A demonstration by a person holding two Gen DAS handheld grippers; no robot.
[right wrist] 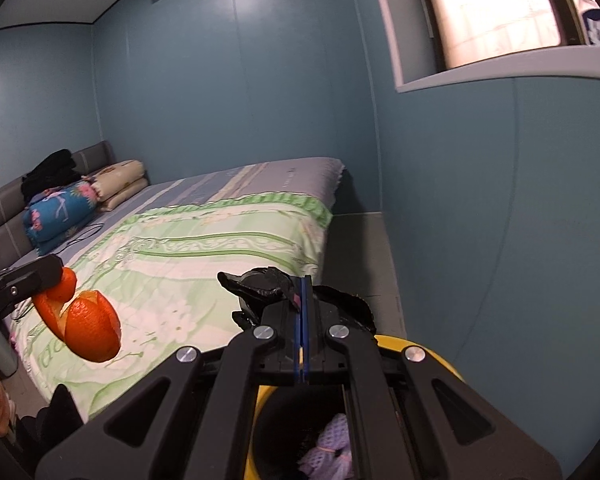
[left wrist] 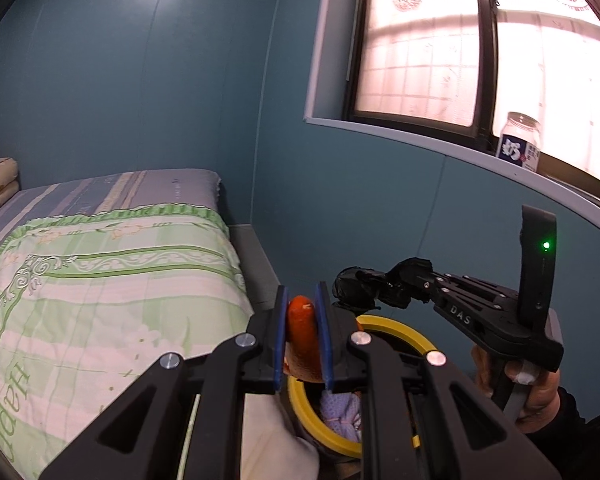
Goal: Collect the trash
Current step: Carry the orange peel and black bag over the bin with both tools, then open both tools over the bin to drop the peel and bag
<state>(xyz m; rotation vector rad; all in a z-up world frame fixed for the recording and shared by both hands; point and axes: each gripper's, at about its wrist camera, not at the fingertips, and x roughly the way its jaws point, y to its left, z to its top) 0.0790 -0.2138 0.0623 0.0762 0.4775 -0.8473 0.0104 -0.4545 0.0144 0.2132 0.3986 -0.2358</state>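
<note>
In the left wrist view, my left gripper (left wrist: pixel 302 300) is shut on a piece of orange peel (left wrist: pixel 300 332) that stands upright between its blue pads. Under it is a bin with a yellow rim (left wrist: pixel 400 330). My right gripper (left wrist: pixel 384 282) comes in from the right, held by a hand (left wrist: pixel 538 392), with a crumpled black bag edge (left wrist: pixel 356 284) at its tips. In the right wrist view, my right gripper (right wrist: pixel 304 286) is shut on that black bag edge (right wrist: pixel 268 282) above the yellow-rimmed bin (right wrist: pixel 432 354). The orange peel (right wrist: pixel 90 330) hangs at the left from my left gripper (right wrist: pixel 58 278).
A purple mesh scrap (right wrist: pixel 328 448) lies inside the bin. A bed with a green quilt (left wrist: pixel 112 280) fills the left; folded bedding (right wrist: pixel 60 212) sits at its head. A glass jar (left wrist: pixel 520 146) stands on the window sill. A blue wall is close on the right.
</note>
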